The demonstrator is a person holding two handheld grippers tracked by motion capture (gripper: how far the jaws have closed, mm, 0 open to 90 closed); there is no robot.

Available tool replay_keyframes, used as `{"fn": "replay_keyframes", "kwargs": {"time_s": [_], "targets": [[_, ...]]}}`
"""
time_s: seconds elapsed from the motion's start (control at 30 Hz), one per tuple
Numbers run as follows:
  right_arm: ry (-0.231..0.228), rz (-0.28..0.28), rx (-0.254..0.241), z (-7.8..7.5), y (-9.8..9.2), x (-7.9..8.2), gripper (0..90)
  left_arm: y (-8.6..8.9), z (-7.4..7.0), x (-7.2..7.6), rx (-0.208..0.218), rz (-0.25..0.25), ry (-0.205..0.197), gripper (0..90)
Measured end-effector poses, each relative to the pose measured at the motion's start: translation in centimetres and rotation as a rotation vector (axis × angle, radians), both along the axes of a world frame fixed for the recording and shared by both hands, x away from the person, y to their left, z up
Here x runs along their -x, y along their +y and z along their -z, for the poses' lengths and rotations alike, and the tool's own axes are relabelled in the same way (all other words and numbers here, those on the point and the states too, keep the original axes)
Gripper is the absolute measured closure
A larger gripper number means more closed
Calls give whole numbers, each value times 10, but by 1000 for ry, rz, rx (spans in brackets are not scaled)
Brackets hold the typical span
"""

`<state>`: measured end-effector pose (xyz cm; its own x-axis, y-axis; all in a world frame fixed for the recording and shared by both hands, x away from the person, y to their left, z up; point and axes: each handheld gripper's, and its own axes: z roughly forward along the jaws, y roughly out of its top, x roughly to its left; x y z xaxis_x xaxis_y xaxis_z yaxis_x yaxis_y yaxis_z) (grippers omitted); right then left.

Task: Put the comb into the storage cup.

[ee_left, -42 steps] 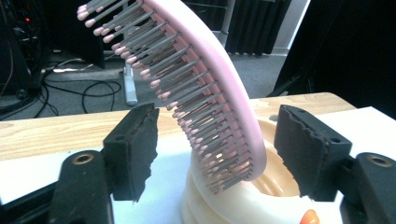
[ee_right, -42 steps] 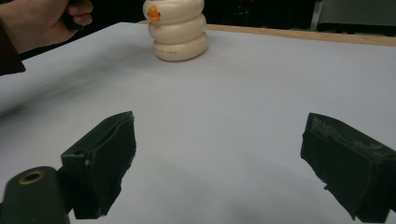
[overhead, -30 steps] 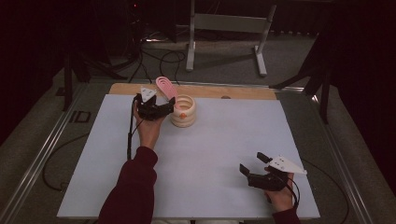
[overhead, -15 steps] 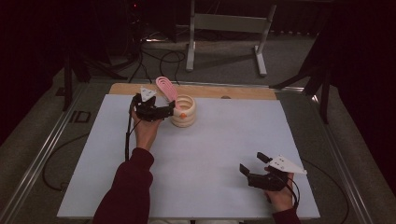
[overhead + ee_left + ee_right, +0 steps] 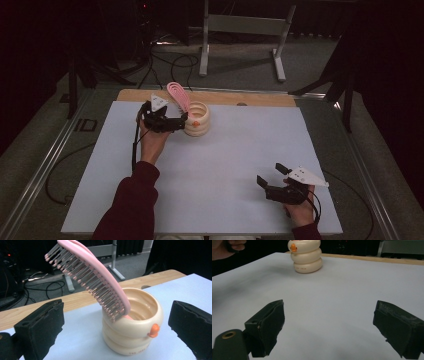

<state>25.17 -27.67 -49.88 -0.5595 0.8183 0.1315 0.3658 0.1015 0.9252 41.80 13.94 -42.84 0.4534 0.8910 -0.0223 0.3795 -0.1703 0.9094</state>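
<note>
A: High view. Where is the left gripper [image 5: 176, 121], and how is the arm posed?

B: The sleeved left forearm runs up from 6 o'clock toward 11 o'clock on the white worktop [image 5: 235, 165], hand wrapped around the gripper body. Its jaws point toward 3 o'clock at the cream ringed cup [image 5: 197, 120], which stands near the far edge. A pink hairbrush [image 5: 178, 95] stands in the cup, head leaning toward 11 o'clock.

A: And the right gripper [image 5: 269, 176]?

B: At 5 o'clock, well apart from the cup, held low over the worktop with the wrist entering from the bottom edge. Jaws point toward 9 o'clock, spread, nothing between them.

A: Left gripper view. State of the jaws?

B: Released. They have just been opening, and now stand wide to either side of the cup [image 5: 132, 322], apart from it. The hairbrush [image 5: 92, 275] rests handle-down inside, bristles facing the camera, tilted toward 11 o'clock. An orange knob [image 5: 154, 330] sits on the cup's side.

A: Right gripper view?

B: Both jaws spread over bare worktop [image 5: 337, 302]. The cup [image 5: 306, 257] stands at 12 o'clock, far off.
</note>
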Motion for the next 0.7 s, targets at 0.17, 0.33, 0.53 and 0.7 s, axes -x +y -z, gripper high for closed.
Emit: {"fn": "replay_keyframes", "kwargs": {"time_s": [0.17,0.33,0.53,0.7], "targets": [[1,2,1,1,0,0,102,7,-3,6,-21,3,15,4],[3,3,3,1,0,0,102,12,-4,13,-46,4,19,3],[4,6,-2,1,0,-1,102,20,-9,25,-69,33,28,3],[0,7,3,1,-1,-1,102,28,-13,36,-80,60,29,3]]}}
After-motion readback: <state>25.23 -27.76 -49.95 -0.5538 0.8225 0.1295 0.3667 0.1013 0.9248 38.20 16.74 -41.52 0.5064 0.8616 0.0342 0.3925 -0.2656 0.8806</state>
